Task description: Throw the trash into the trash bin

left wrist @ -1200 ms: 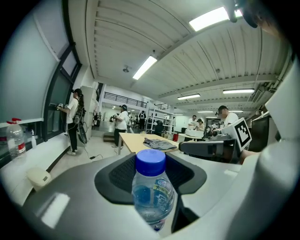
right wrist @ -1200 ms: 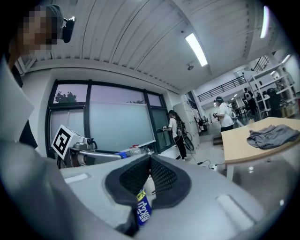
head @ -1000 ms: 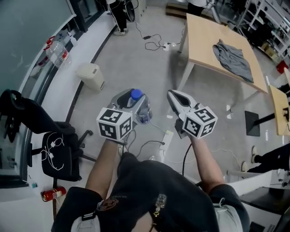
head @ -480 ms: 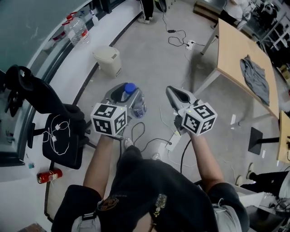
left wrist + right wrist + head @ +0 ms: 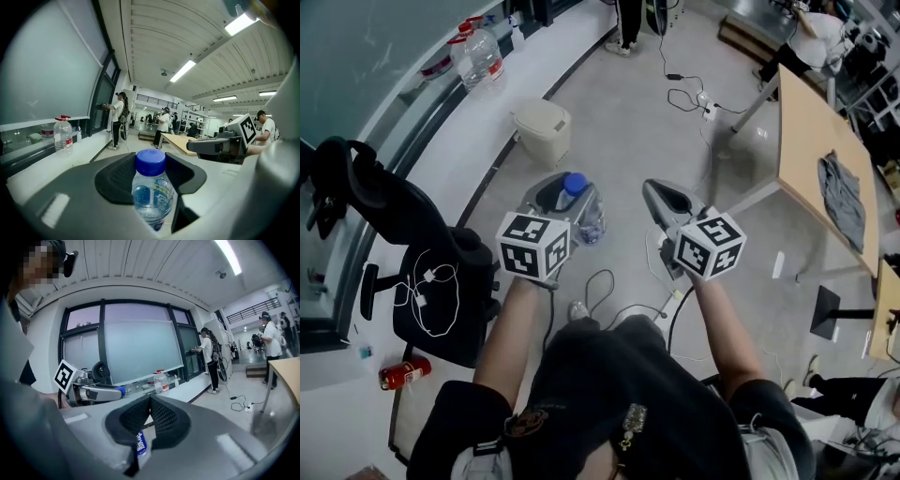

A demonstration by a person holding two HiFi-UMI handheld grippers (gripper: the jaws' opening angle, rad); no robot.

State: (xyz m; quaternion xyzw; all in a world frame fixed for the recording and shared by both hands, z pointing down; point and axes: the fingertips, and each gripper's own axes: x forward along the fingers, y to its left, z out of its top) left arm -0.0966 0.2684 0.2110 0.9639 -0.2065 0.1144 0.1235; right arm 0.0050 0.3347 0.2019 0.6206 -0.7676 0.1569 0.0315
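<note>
A clear plastic bottle (image 5: 581, 208) with a blue cap (image 5: 151, 161) stands upright between the jaws of my left gripper (image 5: 567, 187), which is shut on its body (image 5: 151, 197). My right gripper (image 5: 654, 189) is level with it, to the right. Its jaws are nearly together on a thin white scrap of wrapper with blue print (image 5: 140, 442). In the head view that scrap is hidden. The beige lidded trash bin (image 5: 542, 129) stands on the floor ahead of the left gripper, by the white ledge. Both grippers are carried above the floor, short of the bin.
A black office chair (image 5: 431, 281) with a jacket and a white cable stands at the left. A red can (image 5: 403, 373) lies by it. A large water jug (image 5: 480, 56) sits on the ledge. Cables (image 5: 609, 291) trail over the floor. A wooden table (image 5: 811, 141) stands at the right. People stand at the far end.
Both grippers have been carried forward across the floor with their loads. The trash bin now lies closer ahead, and the table has slid off to the right.
</note>
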